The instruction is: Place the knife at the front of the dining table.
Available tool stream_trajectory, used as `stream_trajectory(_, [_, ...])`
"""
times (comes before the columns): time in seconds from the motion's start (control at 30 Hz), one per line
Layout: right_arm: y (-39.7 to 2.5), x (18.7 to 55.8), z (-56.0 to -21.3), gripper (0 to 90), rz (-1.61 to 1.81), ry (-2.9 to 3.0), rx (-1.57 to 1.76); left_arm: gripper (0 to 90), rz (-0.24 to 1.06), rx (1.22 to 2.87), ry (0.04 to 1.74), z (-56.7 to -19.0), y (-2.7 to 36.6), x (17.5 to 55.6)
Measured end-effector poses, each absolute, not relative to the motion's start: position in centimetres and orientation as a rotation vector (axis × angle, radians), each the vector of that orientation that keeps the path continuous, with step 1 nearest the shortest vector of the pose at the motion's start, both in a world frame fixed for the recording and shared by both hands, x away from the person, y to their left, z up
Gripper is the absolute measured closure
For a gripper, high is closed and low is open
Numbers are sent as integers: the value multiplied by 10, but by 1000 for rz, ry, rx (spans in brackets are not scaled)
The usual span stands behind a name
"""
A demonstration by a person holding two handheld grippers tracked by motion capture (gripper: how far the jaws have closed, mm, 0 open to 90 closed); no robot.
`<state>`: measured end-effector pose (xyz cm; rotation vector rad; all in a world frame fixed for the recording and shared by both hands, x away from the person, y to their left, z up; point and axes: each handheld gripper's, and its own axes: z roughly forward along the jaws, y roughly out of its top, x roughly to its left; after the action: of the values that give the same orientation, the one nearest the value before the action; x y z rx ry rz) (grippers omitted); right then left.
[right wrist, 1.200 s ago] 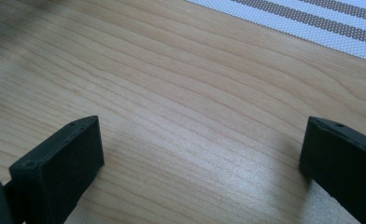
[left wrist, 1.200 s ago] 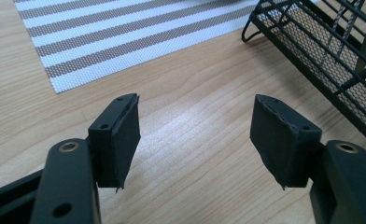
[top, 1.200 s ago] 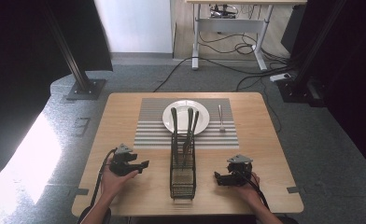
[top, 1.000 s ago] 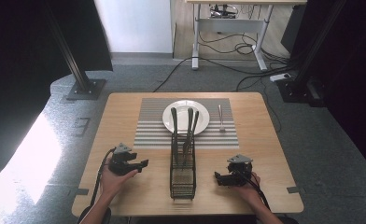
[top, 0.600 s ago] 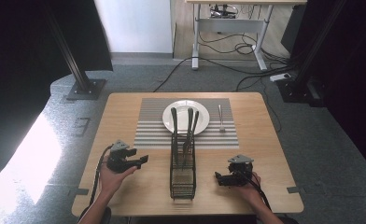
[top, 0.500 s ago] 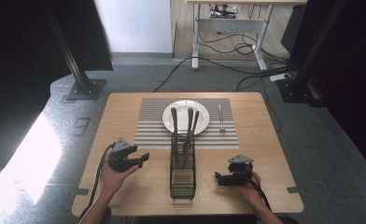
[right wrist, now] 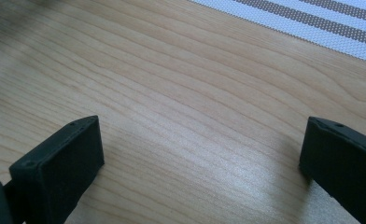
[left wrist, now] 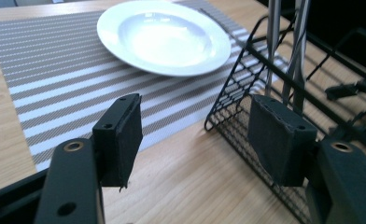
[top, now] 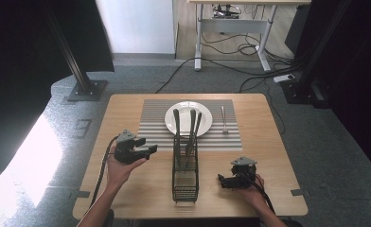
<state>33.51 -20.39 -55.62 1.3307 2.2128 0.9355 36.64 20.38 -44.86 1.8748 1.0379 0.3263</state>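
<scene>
A black wire cutlery rack (top: 185,170) stands on the wooden table (top: 127,109) with three utensils (top: 191,124) upright in its far end. Behind it, a white plate (top: 198,113) lies on a striped placemat (top: 150,118), and a fork (top: 224,119) lies on the mat to the plate's right. My left gripper (top: 150,150) hangs open left of the rack and points at it. In the left gripper view the gripper (left wrist: 195,130) frames the rack's corner (left wrist: 237,100), the utensils (left wrist: 286,51) and the plate (left wrist: 162,35). My right gripper (top: 220,180) rests open near the rack's right side; the right gripper view shows it (right wrist: 204,154) over bare wood.
Black stands and cables sit on the floor (top: 141,78) beyond the table. A desk frame (top: 231,28) stands farther back. The placemat's edge (right wrist: 312,18) crosses the top of the right gripper view. The other gripper (left wrist: 354,88) shows past the rack in the left gripper view.
My left gripper has lifted and moved away from the person, a little toward the rack. The right gripper has stayed put.
</scene>
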Motion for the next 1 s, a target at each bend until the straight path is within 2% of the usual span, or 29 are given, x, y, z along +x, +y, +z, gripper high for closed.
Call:
stream_trajectory(0.2, [-204, 335, -556, 0, 936, 2212, 1332, 315, 313, 1878, 1003, -437, 185, 379])
stream_trajectory(0.27, [-204, 335, -556, 0, 936, 2212, 1332, 356, 341, 1846, 997, -433, 180, 382])
stream_trajectory(0.43, [-204, 335, -556, 0, 937, 2210, 1329, 357, 304, 1834, 997, -427, 171, 392])
stream_trajectory(0.73, [-204, 335, -556, 0, 936, 2212, 1330, 422, 263, 1825, 979, -411, 150, 411])
stream_trajectory(1.0, [-204, 335, -556, 1, 937, 2211, 1327, 480, 229, 1842, 981, -413, 139, 424])
